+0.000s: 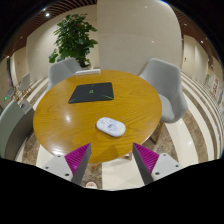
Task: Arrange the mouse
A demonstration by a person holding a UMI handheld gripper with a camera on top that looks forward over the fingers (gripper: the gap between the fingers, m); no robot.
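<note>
— Mouse point(111, 126) sits white on the round wooden table point(60, 120), near its edge, right of the dark mat point(91, 93).
— Gripper point(110, 160) spread wide, empty, hovering short of it.

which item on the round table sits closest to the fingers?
The white mouse, just ahead of the open fingers; the black mouse pad lies farther back on the table.

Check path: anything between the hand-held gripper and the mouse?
Nothing visible. The hand-held gripper is open, and the white mouse lies just ahead on bare round table. The black mouse pad sits beyond the mouse.
</note>
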